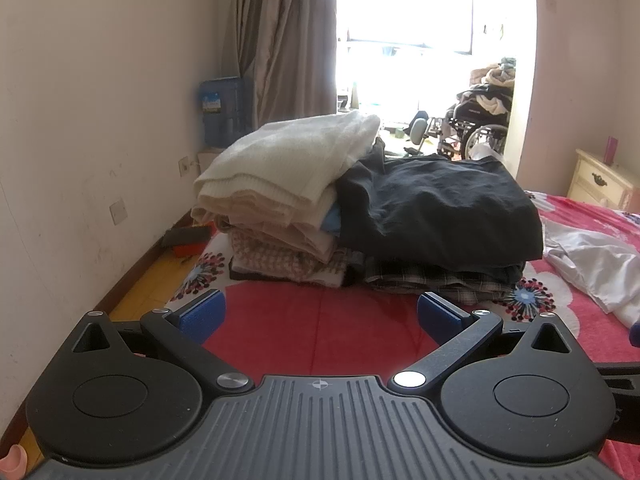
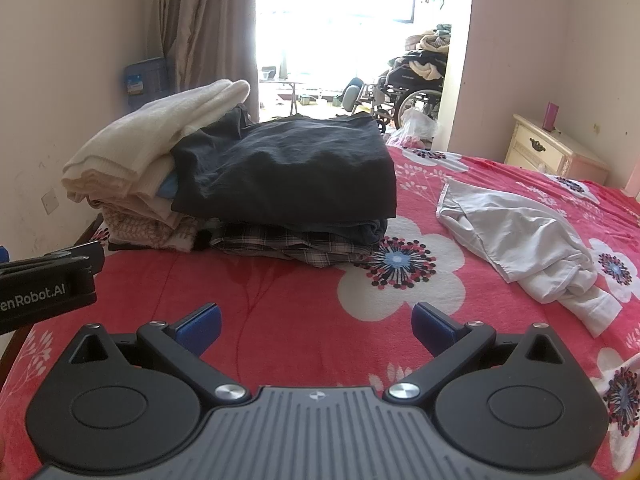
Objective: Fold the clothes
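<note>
Folded stacks point(image 2: 256, 184) ahead (shirt point(image 2: 520, 240) aside)

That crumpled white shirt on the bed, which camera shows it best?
The right wrist view: the white shirt lies whole and unfolded on the red bedspread. The left wrist view catches only part of it at the right edge.

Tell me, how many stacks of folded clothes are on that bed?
2. One stack topped by a cream sweater sits at the bed's far left; a second, topped by a black garment, sits against its right side. Items beneath are partly hidden. A white garment lies unfolded, apart.
</note>
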`<state>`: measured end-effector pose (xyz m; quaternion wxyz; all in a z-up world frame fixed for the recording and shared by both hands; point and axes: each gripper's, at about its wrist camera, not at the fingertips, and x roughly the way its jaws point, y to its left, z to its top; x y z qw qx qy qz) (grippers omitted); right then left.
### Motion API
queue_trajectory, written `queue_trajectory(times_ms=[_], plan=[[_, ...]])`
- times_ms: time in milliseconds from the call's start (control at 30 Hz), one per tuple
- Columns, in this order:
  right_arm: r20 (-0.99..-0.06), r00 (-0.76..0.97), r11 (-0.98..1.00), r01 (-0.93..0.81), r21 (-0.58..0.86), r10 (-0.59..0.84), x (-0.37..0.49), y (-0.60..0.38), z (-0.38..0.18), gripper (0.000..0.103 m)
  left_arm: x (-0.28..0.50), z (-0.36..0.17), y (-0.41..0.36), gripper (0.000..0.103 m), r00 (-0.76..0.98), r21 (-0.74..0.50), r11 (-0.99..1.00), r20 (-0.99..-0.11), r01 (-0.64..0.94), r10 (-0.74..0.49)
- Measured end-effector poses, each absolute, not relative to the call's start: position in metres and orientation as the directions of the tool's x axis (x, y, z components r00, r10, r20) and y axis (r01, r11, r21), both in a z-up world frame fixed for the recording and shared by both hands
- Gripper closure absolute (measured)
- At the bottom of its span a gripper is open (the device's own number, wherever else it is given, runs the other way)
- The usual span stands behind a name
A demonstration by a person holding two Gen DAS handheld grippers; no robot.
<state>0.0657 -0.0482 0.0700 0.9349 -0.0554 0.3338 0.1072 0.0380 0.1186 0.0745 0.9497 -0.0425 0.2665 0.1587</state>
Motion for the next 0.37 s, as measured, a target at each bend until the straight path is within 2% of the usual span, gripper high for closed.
queue_trajectory(times_ms=[367], plan=[[-0.639, 0.753, 0.972, -0.233, -0.035, 0.158, 0.066, -0.0484, 0.0682, 0.0, 0.0377, 0.0741, 0.118, 0.0, 0.806, 0.006, 0.945, -0.522, -0.326, 0.281]])
